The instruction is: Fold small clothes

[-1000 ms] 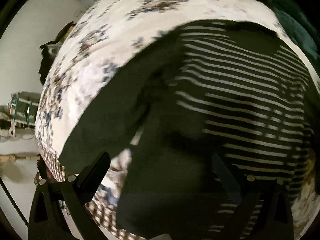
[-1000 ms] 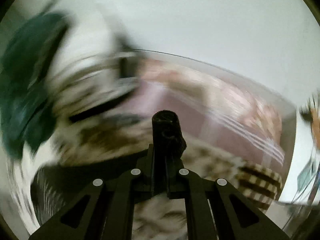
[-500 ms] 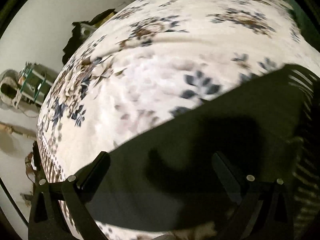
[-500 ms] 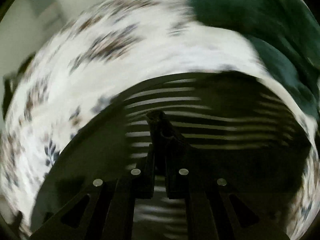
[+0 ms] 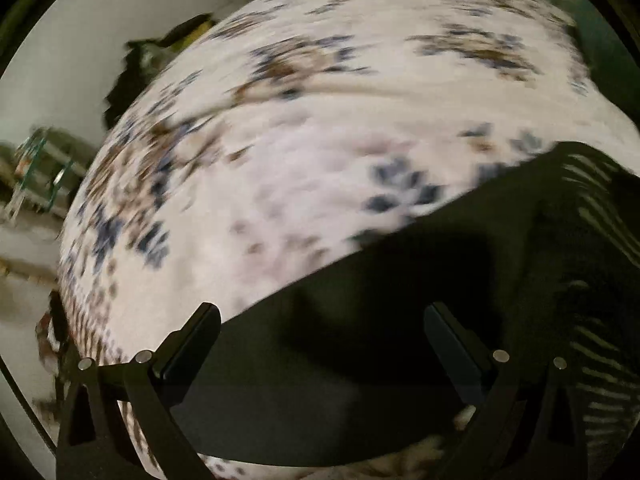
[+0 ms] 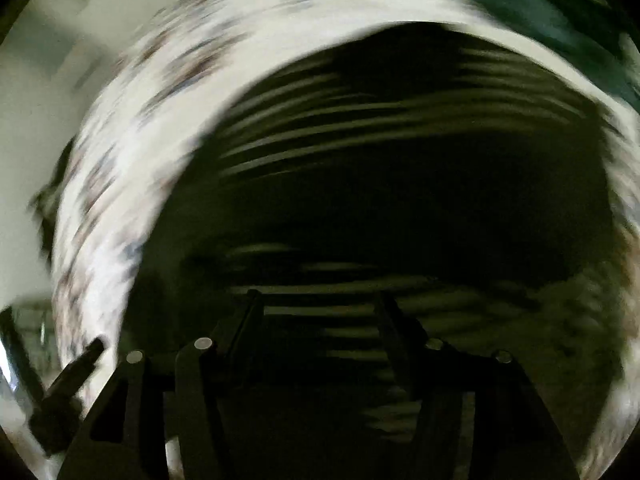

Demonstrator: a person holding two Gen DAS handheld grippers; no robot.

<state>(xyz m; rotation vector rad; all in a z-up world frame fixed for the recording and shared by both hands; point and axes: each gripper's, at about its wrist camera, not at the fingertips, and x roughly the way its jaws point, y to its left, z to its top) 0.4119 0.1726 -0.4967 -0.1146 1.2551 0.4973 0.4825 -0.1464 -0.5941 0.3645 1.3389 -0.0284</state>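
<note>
Left wrist view: the left gripper [image 5: 320, 344] is held with its jaws wide apart above a dark garment [image 5: 360, 340] with pale stripes, nothing pinched between them. The garment is spread on a floral bed cover [image 5: 320, 140], toward the near edge of the bed. In the right wrist view the right gripper [image 6: 320, 312] is seen over the striped cloth, its jaws opening and pressing on nothing. A fold seems laid down; further folds are judged to remain.
</note>
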